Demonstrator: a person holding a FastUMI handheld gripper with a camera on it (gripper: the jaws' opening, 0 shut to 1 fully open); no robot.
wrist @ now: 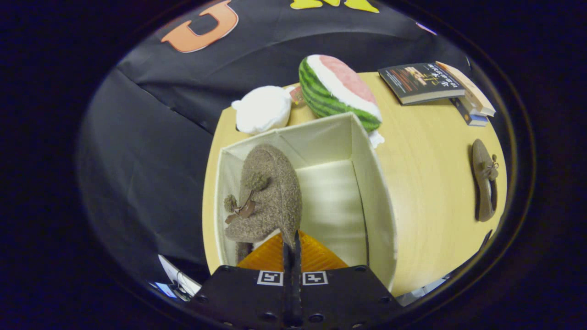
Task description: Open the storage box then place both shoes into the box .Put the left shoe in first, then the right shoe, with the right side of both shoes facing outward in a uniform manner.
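Observation:
A cream fabric storage box point(375, 192) stands open on the wooden table, just ahead of my fingers. A brown fuzzy shoe point(270, 192) with pom-poms and a small bow is inside the box against its left wall, toe pointing away from me. My gripper point(292, 245) is above the box's near end, shut on the thin rim of that shoe at its heel end. The other brown shoe point(484, 181) lies on its own on the table, well to the right of the box.
A watermelon plush point(337, 91) and a white plush point(262, 109) sit right behind the box. A stack of books point(431, 82) lies at the table's far right. Bare tabletop point(426, 192) stretches between the box and the second shoe.

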